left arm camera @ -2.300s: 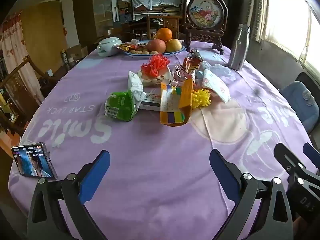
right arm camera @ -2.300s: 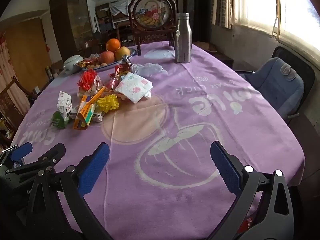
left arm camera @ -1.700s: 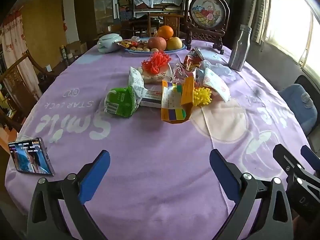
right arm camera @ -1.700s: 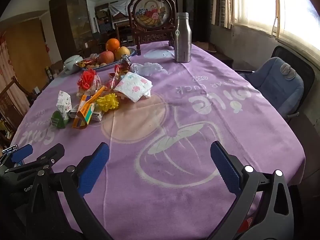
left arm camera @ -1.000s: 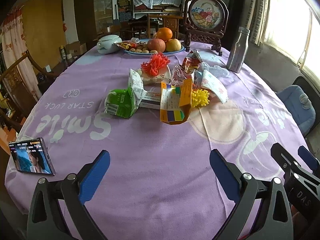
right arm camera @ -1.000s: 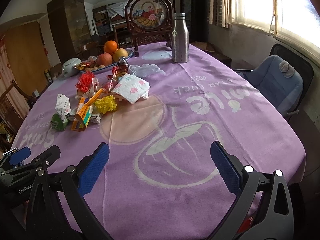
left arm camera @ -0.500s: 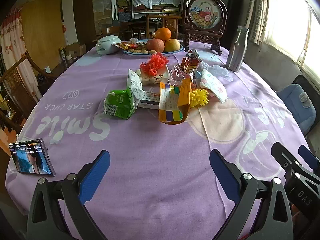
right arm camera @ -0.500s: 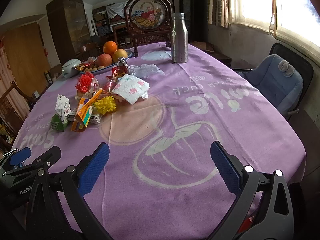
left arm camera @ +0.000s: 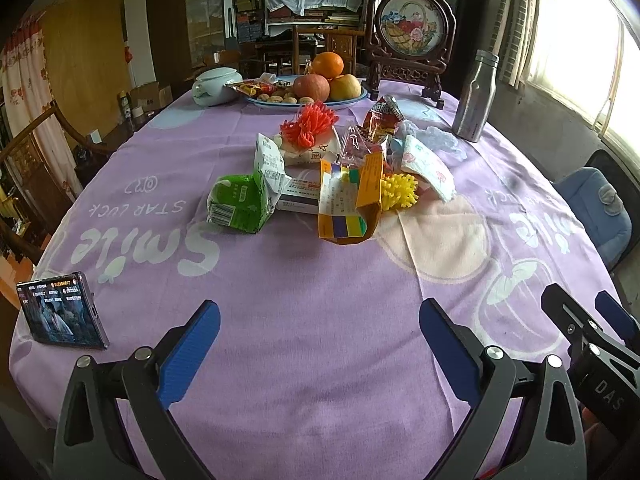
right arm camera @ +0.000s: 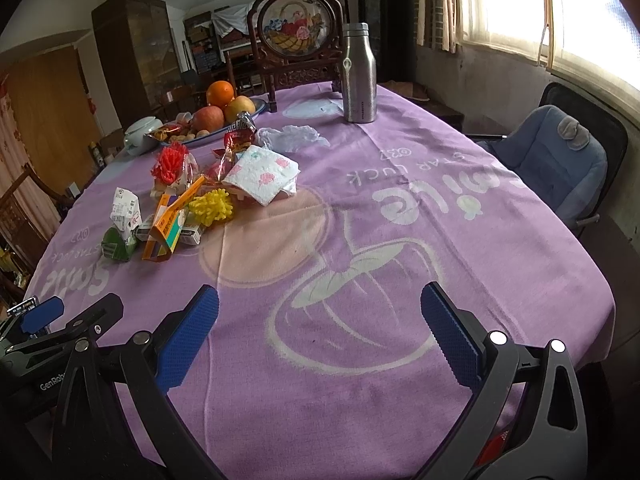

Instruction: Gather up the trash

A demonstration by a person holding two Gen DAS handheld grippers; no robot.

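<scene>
A pile of trash lies mid-table on the purple cloth: a green carton point(left arm camera: 240, 202), an orange box point(left arm camera: 348, 200), a yellow spiky ball point(left arm camera: 398, 192), a red snack wrapper point(left arm camera: 378, 118), a floral tissue pack point(left arm camera: 428, 166), a red tassel bag point(left arm camera: 310, 128). The same pile shows in the right wrist view, with the orange box point(right arm camera: 170, 222) and tissue pack point(right arm camera: 264, 174). My left gripper point(left arm camera: 320, 336) is open and empty, well short of the pile. My right gripper point(right arm camera: 320, 320) is open and empty, to the right of the left one.
A phone point(left arm camera: 60, 312) stands at the near left table edge. A fruit plate point(left arm camera: 320, 80), a white pot point(left arm camera: 212, 86), a steel bottle point(right arm camera: 359, 74) and a framed picture stand point(left arm camera: 412, 32) sit at the far end. A blue chair point(right arm camera: 552, 160) is to the right.
Both grippers have drifted only slightly; the views shift a little. Nothing on the table has moved, and both stay open.
</scene>
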